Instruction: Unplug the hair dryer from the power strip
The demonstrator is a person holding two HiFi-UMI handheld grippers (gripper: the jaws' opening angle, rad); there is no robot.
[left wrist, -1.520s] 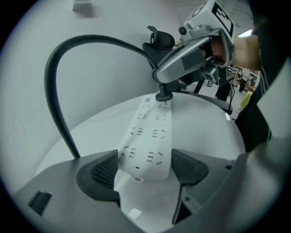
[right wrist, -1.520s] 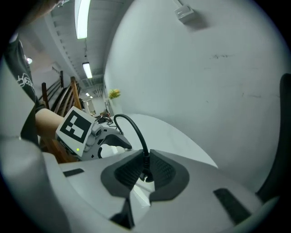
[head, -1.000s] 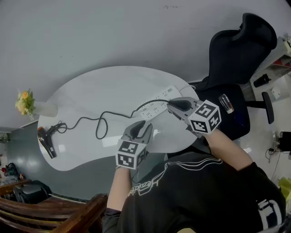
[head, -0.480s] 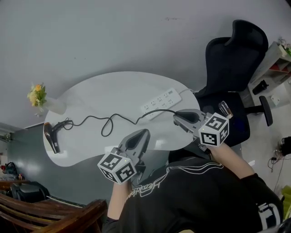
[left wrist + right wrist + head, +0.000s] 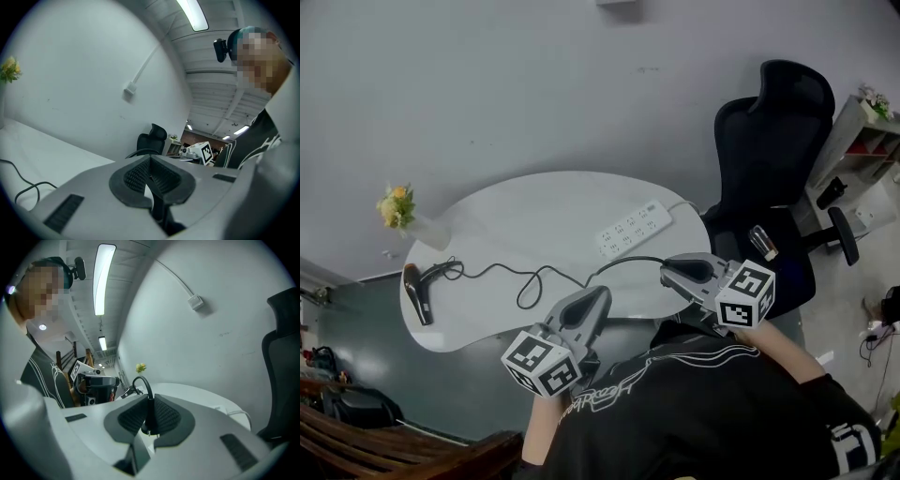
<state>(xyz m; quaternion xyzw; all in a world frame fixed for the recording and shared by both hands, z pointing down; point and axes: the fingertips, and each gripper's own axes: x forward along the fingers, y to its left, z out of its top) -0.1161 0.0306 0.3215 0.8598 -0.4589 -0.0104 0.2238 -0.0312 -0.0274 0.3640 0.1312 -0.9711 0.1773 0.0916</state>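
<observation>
1. Left tool (image 5: 598, 298): it is raised off the near edge of the table (image 5: 534, 202), in front of the person's chest. In the left gripper view the two pads of the left tool (image 5: 151, 172) are pressed together with nothing between them.

2. Right tool (image 5: 667, 272): it is held over the near right edge of the table. In the right gripper view the jaws of the right tool (image 5: 150, 405) are clamped on the black plug (image 5: 149, 423), and the cord (image 5: 143, 386) arches up and away from the grip.

3. Power strip (image 5: 633, 228): white, lying flat on the right part of the table, at an angle. It is clear of the right tool and the plug is not seated in it.

4. Hair dryer (image 5: 414, 292): dark, lying on its side at the far left end of the table, well apart from the strip. Its cord (image 5: 623, 262) runs across the table, through one loose loop near the middle, to the right tool.

5. Other items: a vase of flowers (image 5: 398, 211) stands at the left rim of the table beyond the dryer. A black office chair (image 5: 769, 141) stands to the right of the table.
</observation>
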